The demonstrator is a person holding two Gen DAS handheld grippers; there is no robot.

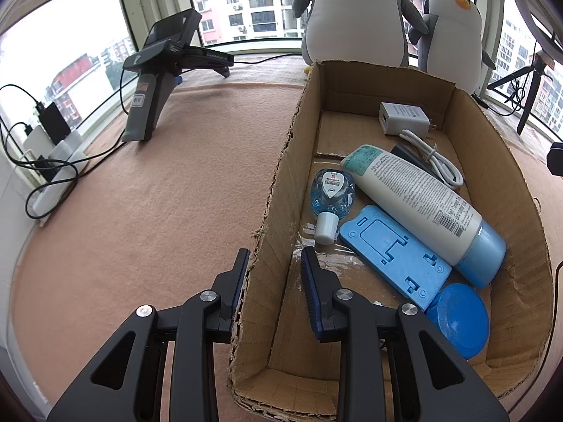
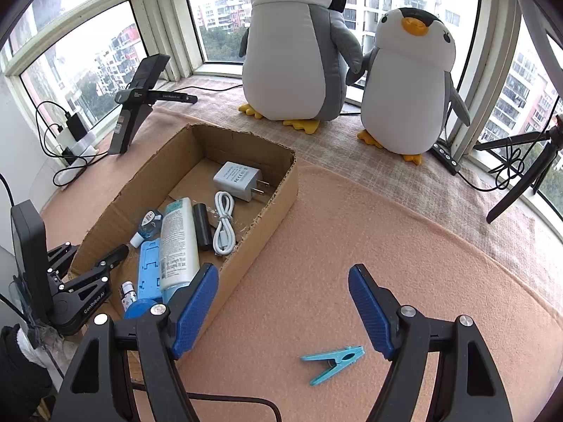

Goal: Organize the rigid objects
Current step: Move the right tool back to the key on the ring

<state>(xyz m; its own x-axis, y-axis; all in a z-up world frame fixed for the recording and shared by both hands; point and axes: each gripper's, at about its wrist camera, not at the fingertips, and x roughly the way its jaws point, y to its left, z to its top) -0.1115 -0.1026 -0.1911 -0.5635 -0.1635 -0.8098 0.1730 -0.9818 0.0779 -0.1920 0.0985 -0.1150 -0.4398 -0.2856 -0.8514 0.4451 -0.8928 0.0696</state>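
1 cardboard box (image 2: 267,193) w/ 1 lotion bottle (image 2: 177,235), 1 small blue bottle (image 1: 330,193), 1 charger (image 2: 237,179), 1 white cable (image 2: 223,225), 1 blue stand (image 1: 394,253); 1 clothespin (image 2: 334,358); 2 plush penguins (image 2: 292,52)

My cardboard box (image 2: 253,242) sits open-topped on the bench, its rims torn and ragged. Inside, a white charger (image 2: 238,180) lies at the far end with its prongs out; just nearer, a coiled white cable (image 2: 223,223) lies beside a short black cylinder (image 2: 203,227). A white lotion bottle (image 1: 418,200) with a pale blue cap lies on its side along the middle — a flat blue plastic stand (image 1: 394,255) lies against it, and a small clear bottle of blue liquid (image 1: 330,200) lies next to that, white cap toward me. A round blue lid (image 1: 459,318) rests in the near corner. Outside the box, a turquoise clothespin (image 2: 332,360) lies flat on the bench — well apart from the cardboard.
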